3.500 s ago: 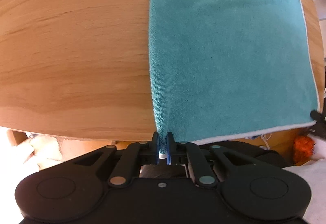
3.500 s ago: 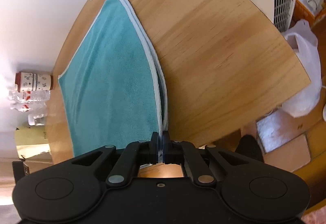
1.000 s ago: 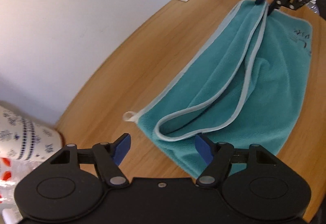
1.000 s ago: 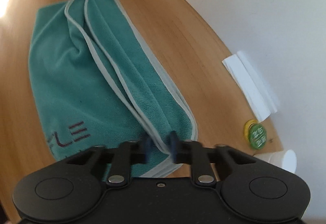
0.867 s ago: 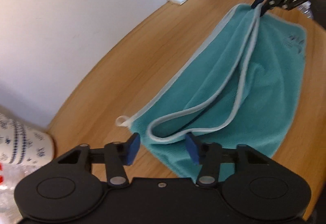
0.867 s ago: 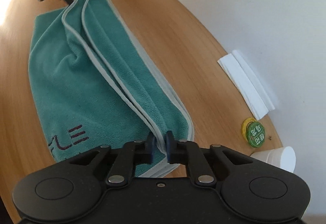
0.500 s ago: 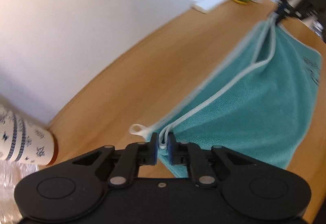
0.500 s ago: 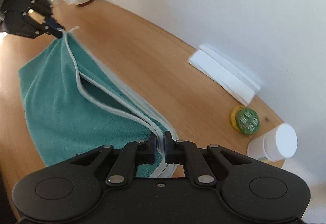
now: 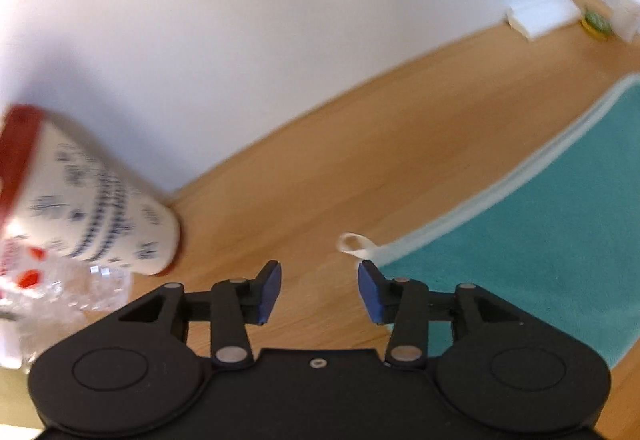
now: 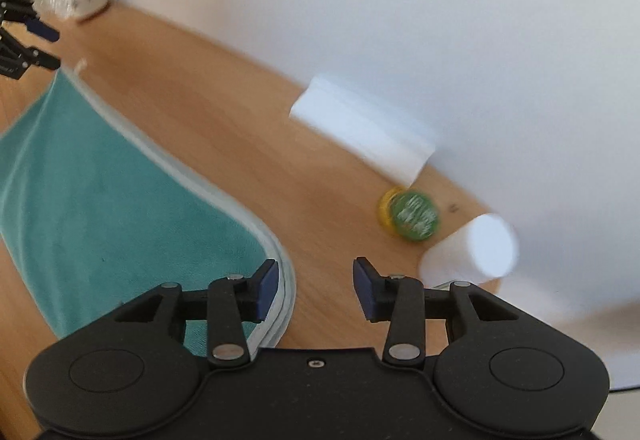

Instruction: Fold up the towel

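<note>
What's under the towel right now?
The towel lies flat on the wooden table. At its near corner, stacked pale edges show folded layers beneath. Anything else under it is covered.

The towel [image 9: 520,240] is teal terry cloth with a pale grey-white binding along its edges. It lies flat on the wooden counter [image 9: 340,168], folded over on itself, so that two or more bound edges run stacked together along the side facing the wall. In the right wrist view the same towel [image 10: 100,200] shows these layered edges curving round at the near corner, one just inside the other. At the opposite corner a small white hanging loop [image 9: 352,243] sticks out from the binding and rests on the bare wood. The cloth looks smooth, without raised folds, though both views are somewhat blurred
</note>
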`<state>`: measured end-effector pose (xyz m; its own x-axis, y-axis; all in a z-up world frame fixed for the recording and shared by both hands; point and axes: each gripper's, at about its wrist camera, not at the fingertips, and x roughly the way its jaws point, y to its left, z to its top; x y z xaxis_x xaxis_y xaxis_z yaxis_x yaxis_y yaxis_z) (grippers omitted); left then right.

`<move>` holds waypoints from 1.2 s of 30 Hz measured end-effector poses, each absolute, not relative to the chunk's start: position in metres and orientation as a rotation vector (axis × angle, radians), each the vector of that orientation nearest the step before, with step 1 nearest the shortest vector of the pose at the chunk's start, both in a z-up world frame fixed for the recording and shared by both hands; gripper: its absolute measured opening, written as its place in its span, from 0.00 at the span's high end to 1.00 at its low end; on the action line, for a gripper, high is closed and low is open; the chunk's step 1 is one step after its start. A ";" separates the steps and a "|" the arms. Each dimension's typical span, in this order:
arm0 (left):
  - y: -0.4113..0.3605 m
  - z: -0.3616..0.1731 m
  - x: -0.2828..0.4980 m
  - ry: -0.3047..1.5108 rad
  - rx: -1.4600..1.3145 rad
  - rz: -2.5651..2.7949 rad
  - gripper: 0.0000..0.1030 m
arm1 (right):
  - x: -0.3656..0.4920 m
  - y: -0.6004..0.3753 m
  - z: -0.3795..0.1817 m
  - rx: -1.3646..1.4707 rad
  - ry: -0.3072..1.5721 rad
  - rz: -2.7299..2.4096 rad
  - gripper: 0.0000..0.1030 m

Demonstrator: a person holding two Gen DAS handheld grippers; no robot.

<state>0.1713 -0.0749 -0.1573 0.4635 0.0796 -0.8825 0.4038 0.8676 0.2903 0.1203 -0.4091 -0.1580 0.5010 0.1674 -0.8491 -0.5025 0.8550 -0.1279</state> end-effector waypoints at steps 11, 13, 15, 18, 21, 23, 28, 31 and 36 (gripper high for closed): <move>-0.125 -0.185 0.121 1.164 0.471 -0.298 0.42 | 0.108 -0.397 -0.207 -0.069 1.009 0.395 0.87; -0.120 -0.195 0.117 1.177 0.492 -0.274 0.41 | 0.107 -0.408 -0.210 -0.022 0.997 0.355 0.95; -0.110 -0.197 0.116 1.178 0.458 -0.258 0.37 | 0.106 -0.410 -0.209 -0.024 0.997 0.332 0.97; -0.092 -0.195 0.115 1.181 0.441 -0.221 0.27 | 0.106 -0.409 -0.209 -0.056 0.990 0.308 0.97; -0.084 -0.190 0.114 1.197 0.398 -0.191 0.29 | 0.098 -0.408 -0.200 -0.077 0.962 0.277 0.93; -0.081 -0.183 0.108 1.190 0.365 -0.168 0.30 | 0.090 -0.406 -0.193 -0.075 0.941 0.282 0.88; -0.078 -0.185 0.098 1.206 0.317 -0.136 0.32 | 0.077 -0.403 -0.199 -0.032 0.970 0.316 0.84; -0.077 -0.189 0.095 1.203 0.311 -0.121 0.28 | 0.072 -0.405 -0.212 -0.056 0.999 0.289 0.87; -0.071 -0.191 0.100 1.217 0.307 -0.086 0.13 | 0.071 -0.409 -0.211 -0.050 0.995 0.271 0.88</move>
